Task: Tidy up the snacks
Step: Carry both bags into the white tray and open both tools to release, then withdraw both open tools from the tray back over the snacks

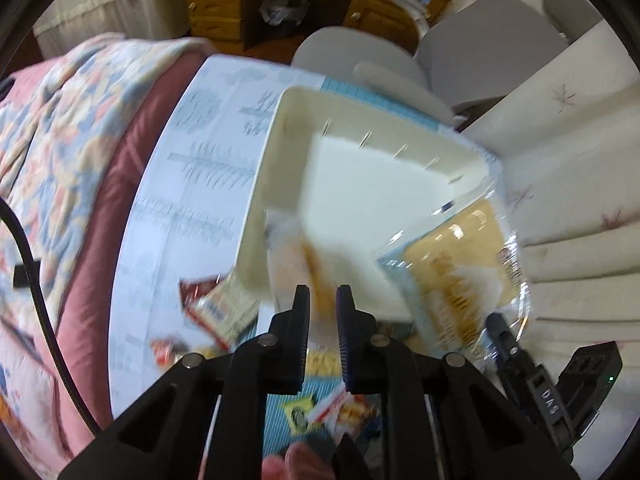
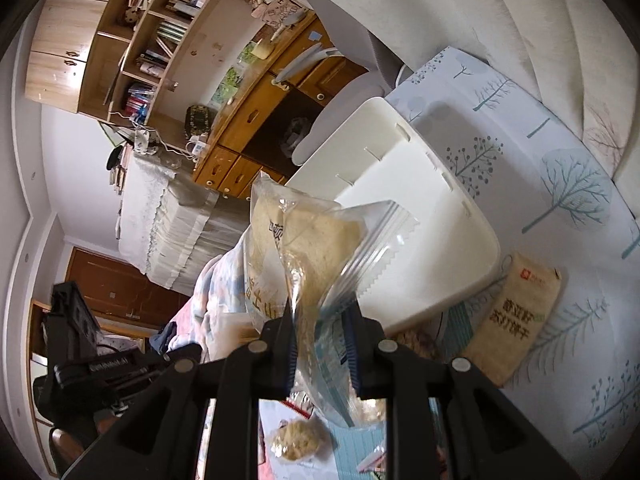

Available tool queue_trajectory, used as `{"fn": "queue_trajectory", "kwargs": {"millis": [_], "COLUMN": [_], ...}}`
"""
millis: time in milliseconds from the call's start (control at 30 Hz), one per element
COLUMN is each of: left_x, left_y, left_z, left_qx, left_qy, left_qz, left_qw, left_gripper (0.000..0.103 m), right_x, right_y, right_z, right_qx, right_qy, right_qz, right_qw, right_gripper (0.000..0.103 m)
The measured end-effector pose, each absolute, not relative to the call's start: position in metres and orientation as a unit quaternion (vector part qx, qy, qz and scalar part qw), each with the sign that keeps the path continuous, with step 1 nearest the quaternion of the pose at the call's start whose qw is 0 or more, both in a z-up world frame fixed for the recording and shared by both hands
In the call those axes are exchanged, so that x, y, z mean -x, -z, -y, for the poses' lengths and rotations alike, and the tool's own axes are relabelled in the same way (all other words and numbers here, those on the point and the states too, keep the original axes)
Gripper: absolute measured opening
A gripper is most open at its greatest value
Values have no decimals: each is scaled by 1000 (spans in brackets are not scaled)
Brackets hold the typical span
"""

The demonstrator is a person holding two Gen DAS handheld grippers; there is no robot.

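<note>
Left wrist view: blurred by motion, edges soft throughout.
Left gripper (image 1: 323, 300): jaws drawn close, a pale orange-and-white wrapped snack (image 1: 298, 254) smeared between the fingertips; too blurred to read whether the pads press on it.
White bin (image 1: 276, 152): open-topped plastic tub on the tree-print tabletop (image 1: 188, 184), inside bare and white, near corner hidden behind the snack and fingers.
Clear bread bag (image 1: 452, 264): seen at right in this view, held up over the bin's right edge, print unreadable.
Right gripper, from the left view (image 1: 505, 342): only one dark finger and part of the body visible at lower right; tips hidden by the bag.
Loose snack packets (image 1: 222, 312): red and white, left of the fingers on the tabletop, labels illegible; more colourful packets (image 1: 340, 408) below, partly covered by the gripper.
Right wrist view: sharper.
Right gripper (image 2: 320, 320): jaws pinching the clear bread bag (image 2: 308, 248), bag standing upright in front of the white bin (image 2: 420, 216) and masking its near left side.
Tan biscuit packet (image 2: 516, 316): flat on the tabletop (image 2: 560, 200), just beside the bin's near corner.
Small wrapped cookie (image 2: 294, 442): below the fingers, half hidden.
Left gripper, from the right view (image 2: 104, 364): dark body at lower left, fingertips out of sight.
</note>
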State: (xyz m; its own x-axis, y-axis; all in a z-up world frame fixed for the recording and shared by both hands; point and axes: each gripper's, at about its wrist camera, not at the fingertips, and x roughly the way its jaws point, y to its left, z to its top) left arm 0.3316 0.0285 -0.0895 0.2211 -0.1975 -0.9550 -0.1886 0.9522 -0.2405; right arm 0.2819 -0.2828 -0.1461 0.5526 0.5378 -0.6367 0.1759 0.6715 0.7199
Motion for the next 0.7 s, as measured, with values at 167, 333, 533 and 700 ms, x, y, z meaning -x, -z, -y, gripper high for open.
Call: {"fn": "queue_trajectory", "kwargs": {"millis": [167, 333, 533, 700], "left_x": [-351, -353, -343, -324], "left_y": [91, 94, 89, 83], "left_z": [-16, -15, -16, -12], "left_qx": [136, 132, 122, 116], "left_qy": [37, 50, 53, 55], "left_qz": [-606, -613, -616, -620], "left_qw": [783, 777, 776, 774], "left_gripper": [11, 11, 11, 12], "right_x": [-298, -304, -294, -278], "right_y": [153, 155, 146, 136], "right_z": [276, 271, 267, 273], "right_qx": [-383, -382, -384, -372], "right_qy": [-107, -106, -118, -117], "right_qz": [-467, -469, -461, -461], "right_qw": [790, 789, 791, 797], "right_gripper": [21, 26, 59, 59]}}
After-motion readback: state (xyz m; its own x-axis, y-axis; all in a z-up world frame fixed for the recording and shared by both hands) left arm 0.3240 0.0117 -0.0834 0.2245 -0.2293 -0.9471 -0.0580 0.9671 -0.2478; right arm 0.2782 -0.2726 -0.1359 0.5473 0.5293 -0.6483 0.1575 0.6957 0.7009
